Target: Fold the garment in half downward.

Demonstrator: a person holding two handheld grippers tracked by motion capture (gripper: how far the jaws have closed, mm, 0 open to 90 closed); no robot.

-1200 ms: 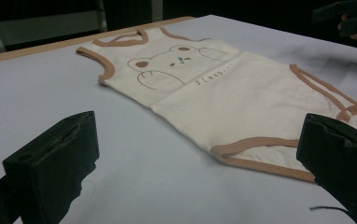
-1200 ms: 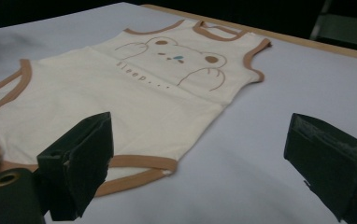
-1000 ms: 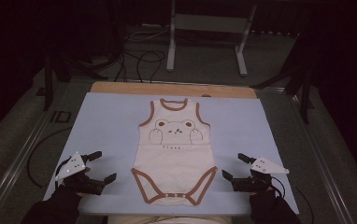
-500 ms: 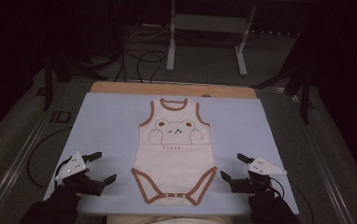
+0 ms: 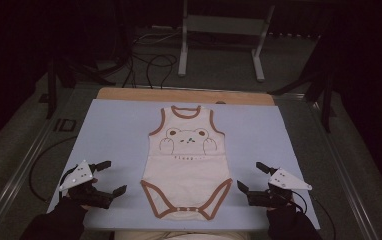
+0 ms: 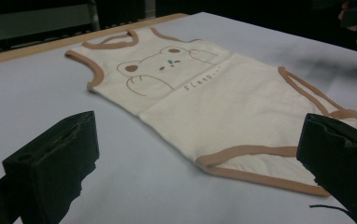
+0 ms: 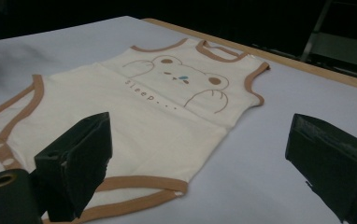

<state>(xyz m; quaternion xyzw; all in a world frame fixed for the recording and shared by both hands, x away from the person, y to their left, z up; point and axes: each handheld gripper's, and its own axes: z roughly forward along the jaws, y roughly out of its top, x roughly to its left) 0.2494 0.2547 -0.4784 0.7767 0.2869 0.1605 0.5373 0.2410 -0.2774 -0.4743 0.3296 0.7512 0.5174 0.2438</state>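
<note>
A cream baby bodysuit (image 5: 187,165) with brown trim lies flat and face up in the middle of the pale blue surface (image 5: 114,130), its neck opening toward the far wooden edge and its snap crotch toward the person; a bear face with two raised paws is printed on the chest, and the word "sleep..." runs beneath it; the left gripper (image 5: 110,177) sits near the front left of the surface, just beside the bodysuit's left leg opening but apart from the cloth, its fingers spread wide and holding nothing; the right gripper (image 5: 253,176) sits near the front right, just beside the right leg opening and likewise apart from the cloth, its fingers also spread wide and empty; a grey three-cornered plate tops each gripper, and a dark-sleeved hand holds each from the bottom edge of the high view; in the left gripper view the two black fingers (image 6: 55,172) frame the lower hem of the bodysuit (image 6: 204,107), with the brown-trimmed leg edge lying between them farther off; in the right gripper view the fingers (image 7: 78,163) stand far apart, the left one in front of the trimmed leg edge of the bodysuit (image 7: 167,116); beyond the surface a metal stand (image 5: 224,35) and loose cables (image 5: 149,62) rest on the dark floor
</note>
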